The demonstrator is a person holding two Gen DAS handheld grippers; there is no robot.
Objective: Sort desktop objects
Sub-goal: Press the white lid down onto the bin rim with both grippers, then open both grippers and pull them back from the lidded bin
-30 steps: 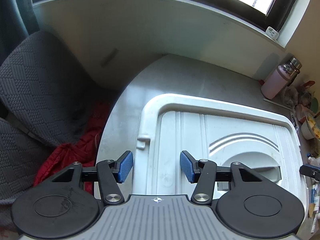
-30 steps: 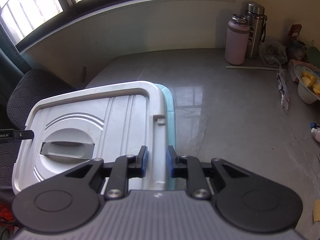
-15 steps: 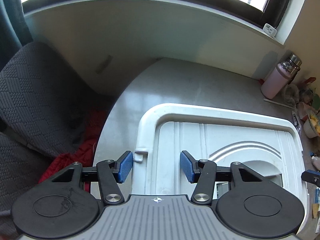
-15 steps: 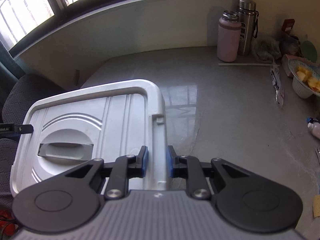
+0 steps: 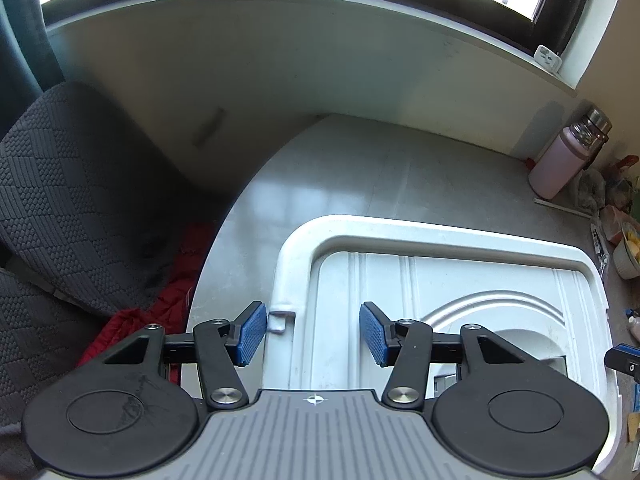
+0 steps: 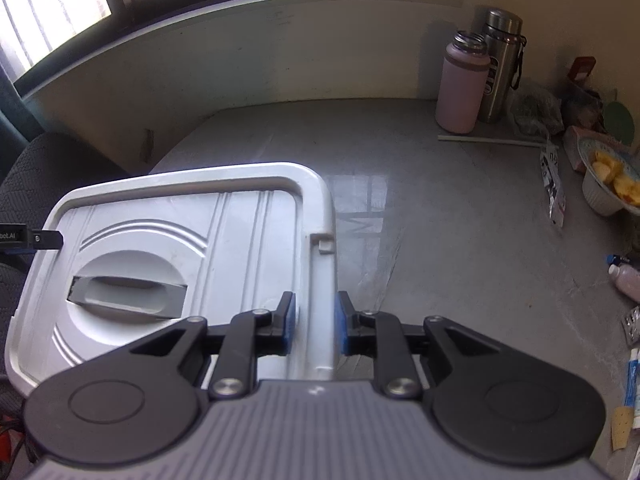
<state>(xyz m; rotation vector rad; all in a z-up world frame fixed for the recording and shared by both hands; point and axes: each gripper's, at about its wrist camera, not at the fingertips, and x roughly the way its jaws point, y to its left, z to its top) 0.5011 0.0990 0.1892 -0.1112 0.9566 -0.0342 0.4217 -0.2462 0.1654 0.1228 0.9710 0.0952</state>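
Observation:
A white plastic box lid (image 6: 240, 216) with a recessed grey handle (image 6: 128, 292) lies level over the grey table (image 6: 440, 220). What is under it is hidden. My right gripper (image 6: 314, 322) is shut on the lid's right rim, one blue pad on each side. In the left wrist view the same lid (image 5: 460, 280) fills the lower right. My left gripper (image 5: 312, 332) is open and straddles the lid's left rim beside a small latch tab (image 5: 280, 318), touching nothing. The right gripper's tip (image 5: 622, 360) shows at that view's right edge.
A pink bottle (image 6: 460, 84) and a steel flask (image 6: 502, 64) stand at the back wall. A bowl of yellow food (image 6: 608, 184), a packet (image 6: 554, 180), a small bottle (image 6: 626, 280) and tubes crowd the right edge. A dark chair (image 5: 60, 200) with red cloth (image 5: 160, 308) is left of the table.
The light blue edge seen under the lid's right rim one second ago is out of sight. Both views have shifted slightly over the lid. Neither gripper changed its opening.

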